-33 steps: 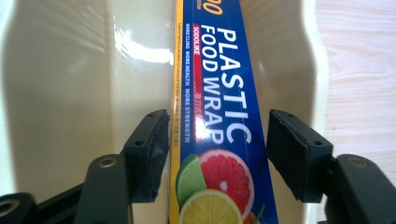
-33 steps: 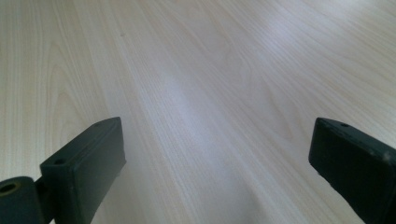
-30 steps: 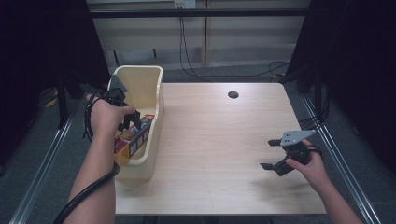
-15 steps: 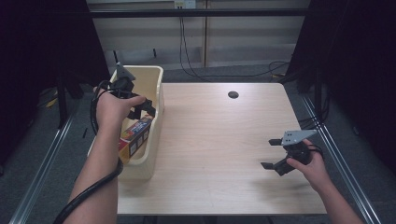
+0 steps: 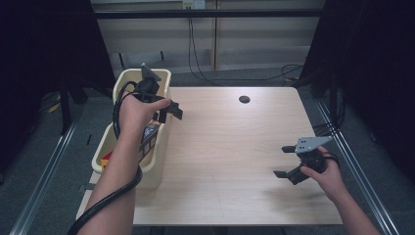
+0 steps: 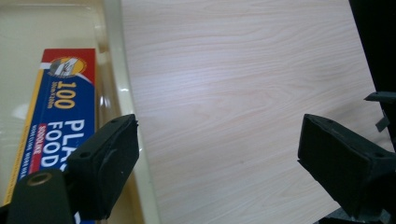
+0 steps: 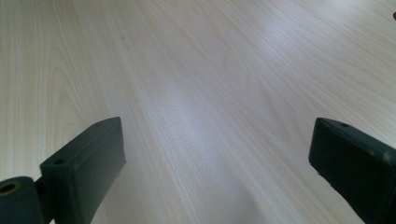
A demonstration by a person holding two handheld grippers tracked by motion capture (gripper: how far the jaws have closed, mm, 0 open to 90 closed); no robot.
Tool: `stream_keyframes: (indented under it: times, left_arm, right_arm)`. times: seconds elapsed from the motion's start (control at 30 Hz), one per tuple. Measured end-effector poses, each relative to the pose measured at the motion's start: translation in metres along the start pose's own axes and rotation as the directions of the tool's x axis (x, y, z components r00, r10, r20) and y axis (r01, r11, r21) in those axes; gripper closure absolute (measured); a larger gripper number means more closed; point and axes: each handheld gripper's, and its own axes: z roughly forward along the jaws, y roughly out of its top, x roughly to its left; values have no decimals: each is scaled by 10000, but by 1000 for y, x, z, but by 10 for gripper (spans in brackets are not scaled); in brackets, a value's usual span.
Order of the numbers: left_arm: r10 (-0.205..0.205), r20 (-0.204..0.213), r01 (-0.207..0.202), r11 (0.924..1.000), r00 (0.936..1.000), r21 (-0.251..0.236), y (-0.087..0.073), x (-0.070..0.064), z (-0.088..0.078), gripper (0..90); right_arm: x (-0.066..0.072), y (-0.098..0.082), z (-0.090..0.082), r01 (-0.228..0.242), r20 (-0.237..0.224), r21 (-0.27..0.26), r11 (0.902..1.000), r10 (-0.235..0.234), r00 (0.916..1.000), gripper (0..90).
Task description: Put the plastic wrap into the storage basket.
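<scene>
the left gripper (image 5: 169,111), a black two-jaw tool with a thick black cable trailing down the forearm, hovers over the right rim of the pale cream plastic bin (image 5: 111,155) at the table's left edge. its jaws have just been opening and now stand wide, with nothing between them; in the left gripper view (image 6: 219,163) bare wood and the bin's rim show in the gap. the long blue and red cardboard box of plastic food wrap (image 6: 60,121) lies inside the bin, along its right wall, just below and beside the left jaw, not touched by it. in the high view the box (image 5: 149,139) peeks out from under the person's left wrist.

the right gripper (image 5: 288,161), black with a grey three-cornered plate on top, is held low over the light wooden table (image 5: 230,147) near its right front corner, well apart from the bin. its jaws are spread wide and empty, only tabletop between them in the right gripper view (image 7: 215,168).
</scene>
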Motion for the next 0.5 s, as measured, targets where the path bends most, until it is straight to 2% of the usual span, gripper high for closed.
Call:
stream_keyframes:
  times: [0.17, 0.2, 0.33, 0.5]
  left_arm:
    - [452, 79, -451, 9989, 9989, -88, 1, -8, 5, 88]
    - [409, 103, -407, 9990, 9991, -182, 0, -10, 6, 84]
    - [674, 347, -667, 9976, 9971, -204, -1, -14, 11, 65]
    - [957, 458, -945, 9952, 9944, -269, -1, -18, 19, 62]
  right_arm:
    - [0, 0, 0, -30, 3, -10, 10000, 30, 10000, 34]
    - [0, 0, 0, -3, 5, -1, 10000, 3, 10000, 34]
    - [1, 0, 0, 6, -68, 20, 10000, -6, 10000, 34]
    - [1, 0, 0, -1, -57, 27, 10000, 2, 10000, 34]
